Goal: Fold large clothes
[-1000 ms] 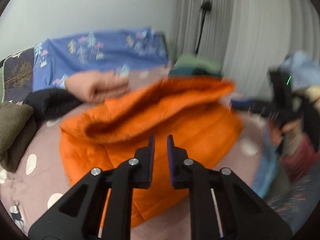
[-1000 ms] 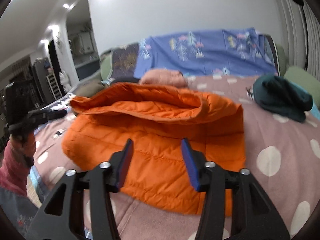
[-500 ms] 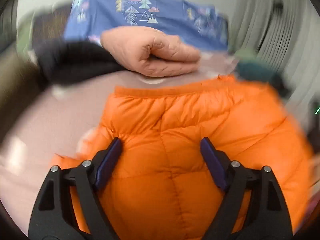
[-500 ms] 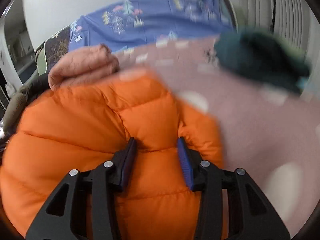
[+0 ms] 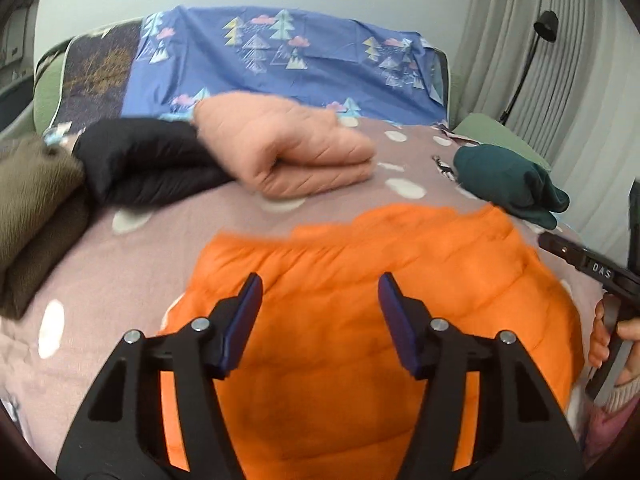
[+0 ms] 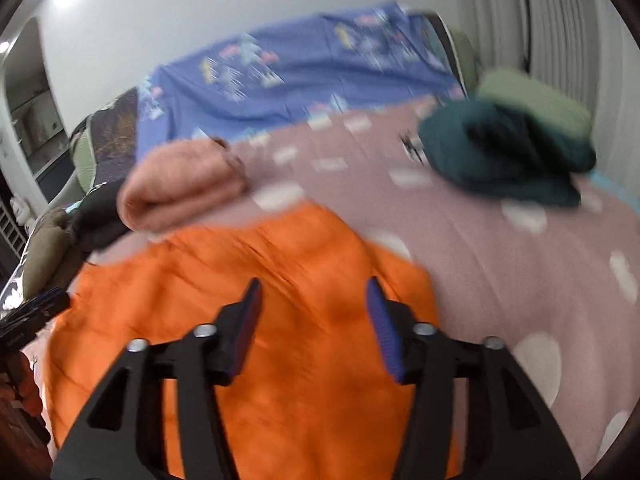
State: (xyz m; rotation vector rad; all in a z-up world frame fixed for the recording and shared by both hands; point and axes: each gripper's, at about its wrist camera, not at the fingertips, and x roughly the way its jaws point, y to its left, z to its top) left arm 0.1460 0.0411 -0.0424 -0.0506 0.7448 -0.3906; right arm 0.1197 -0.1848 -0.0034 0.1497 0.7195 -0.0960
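An orange puffer jacket (image 5: 400,240) lies folded and flat on the mauve dotted bedspread (image 5: 132,264). My left gripper (image 5: 320,280) hovers over the jacket's near left part; its jaws are closing, the pads are clear of the fabric and nothing is gripped. My right gripper (image 6: 313,282) hangs above the jacket (image 6: 240,264) near its right edge; its jaws are opening and hold nothing. In the left wrist view the right gripper's body (image 5: 580,264) pokes in at the right, held by a hand (image 5: 624,344). Both views are motion-blurred.
Folded garments lie farther back on the bed: a pink one (image 5: 296,148), a black one (image 5: 144,164), an olive one (image 5: 32,200) at the left and a dark green one (image 5: 508,184) at the right. A blue tree-print sheet (image 5: 280,60) covers the headboard. Curtains (image 5: 560,80) hang at the right.
The jacket's raised upper layer has come down flat. My left gripper went from shut to open. The right jaws stand wider. Both grippers swung in over the jacket.
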